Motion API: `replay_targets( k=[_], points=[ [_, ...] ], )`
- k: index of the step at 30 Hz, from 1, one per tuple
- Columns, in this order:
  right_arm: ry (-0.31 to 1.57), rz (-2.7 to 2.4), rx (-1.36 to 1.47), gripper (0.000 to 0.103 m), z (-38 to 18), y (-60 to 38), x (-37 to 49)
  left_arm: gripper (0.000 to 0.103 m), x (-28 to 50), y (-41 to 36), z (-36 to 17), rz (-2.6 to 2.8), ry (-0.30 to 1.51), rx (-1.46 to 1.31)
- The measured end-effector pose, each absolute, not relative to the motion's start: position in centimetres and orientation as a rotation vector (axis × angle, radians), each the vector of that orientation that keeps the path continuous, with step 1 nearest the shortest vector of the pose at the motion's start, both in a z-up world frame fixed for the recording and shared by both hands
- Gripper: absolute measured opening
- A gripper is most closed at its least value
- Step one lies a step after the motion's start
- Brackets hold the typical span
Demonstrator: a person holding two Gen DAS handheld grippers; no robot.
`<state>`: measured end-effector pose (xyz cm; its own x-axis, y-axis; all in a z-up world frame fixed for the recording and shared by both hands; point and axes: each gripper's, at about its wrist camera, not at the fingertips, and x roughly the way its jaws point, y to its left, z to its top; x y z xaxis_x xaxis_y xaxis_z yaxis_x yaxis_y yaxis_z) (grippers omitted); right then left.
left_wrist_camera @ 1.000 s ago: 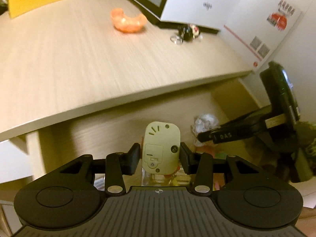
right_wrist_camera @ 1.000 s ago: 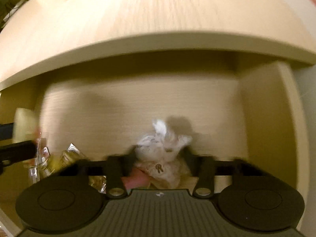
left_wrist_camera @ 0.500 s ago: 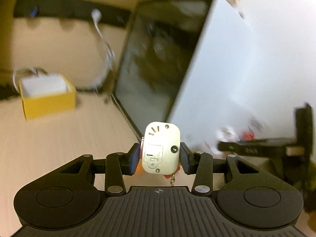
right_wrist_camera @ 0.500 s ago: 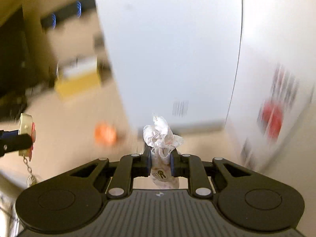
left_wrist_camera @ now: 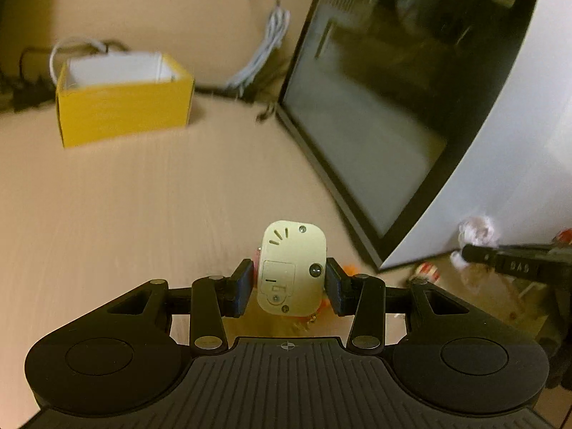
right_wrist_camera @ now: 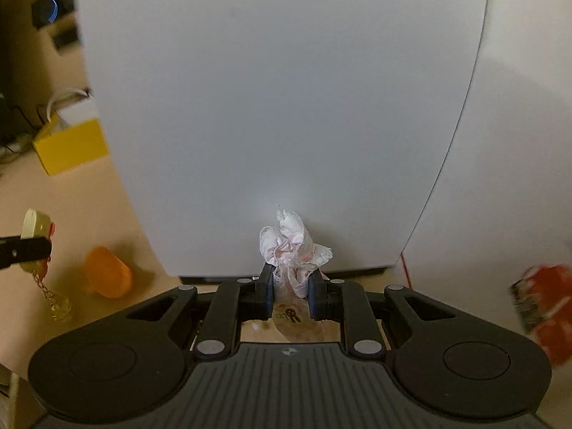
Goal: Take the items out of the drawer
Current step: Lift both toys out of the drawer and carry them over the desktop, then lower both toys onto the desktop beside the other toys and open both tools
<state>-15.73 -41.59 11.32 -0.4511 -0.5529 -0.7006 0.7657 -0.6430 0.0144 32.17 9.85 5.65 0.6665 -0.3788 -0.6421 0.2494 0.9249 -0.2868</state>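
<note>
Items from the drawer are in both grippers, carried above the desk (left_wrist_camera: pixel 125 221) and not yet set down. The left gripper (left_wrist_camera: pixel 290 282) is closed on a cream keychain charm (left_wrist_camera: pixel 292 271), its pads pressing the charm's two flat sides so that the back plate faces the camera; in the right wrist view a chain (right_wrist_camera: pixel 50 295) hangs free below it, which suggests a grip on the hard body to keep the loose part clear. The right gripper (right_wrist_camera: pixel 290 293) is closed narrowly on a frilly white pouch (right_wrist_camera: pixel 293 246), pinched at the gathered neck, probably because the soft body offers no firm hold. An orange holder (right_wrist_camera: pixel 107 271) lies on the desk near the foot of the white panel (right_wrist_camera: pixel 279 107), and a yellow box (left_wrist_camera: pixel 123 105) stands toward the desk's far edge. Setting both down beside the orange holder looks like the sensible next step.
</note>
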Motion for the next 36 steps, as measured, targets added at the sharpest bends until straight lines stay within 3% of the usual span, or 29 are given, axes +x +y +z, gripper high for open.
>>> replay_targets(
  k=[10, 15, 16, 18, 20, 29, 36],
  points=[
    [0.443, -2.100, 0.980, 0.019, 7.0, -42.3, -16.2, 0.050, 32.8, 9.3, 2.6, -0.384, 0.791, -0.177],
    [0.457, -2.112, 0.974, 0.024, 6.7, -42.2, -15.9, 0.049, 33.0, 8.6, 2.0, -0.386, 0.810, -0.114],
    [0.458, -2.114, 0.978, 0.027, 6.7, -42.1, -15.8, 0.048, 33.0, 8.7, 2.1, -0.384, 0.815, -0.116],
    [0.456, -2.115, 0.988, 0.046, 6.8, -41.7, -15.7, 0.048, 32.8, 8.8, 2.5, -0.385, 0.803, -0.115],
    [0.444, -2.120, 0.981, 0.054, 7.2, -41.1, -15.4, 0.048, 32.5, 9.1, 3.3, -0.389, 0.775, -0.109],
    [0.374, -2.187, 0.796, 0.082, 12.0, -35.7, -11.5, 0.048, 28.4, 10.8, 8.5, -0.383, 0.621, -0.092],
    [0.367, -2.180, 0.732, 0.098, 14.0, -33.1, -9.3, 0.048, 22.6, 10.5, 8.2, -0.528, 0.678, -0.032]
  ],
)
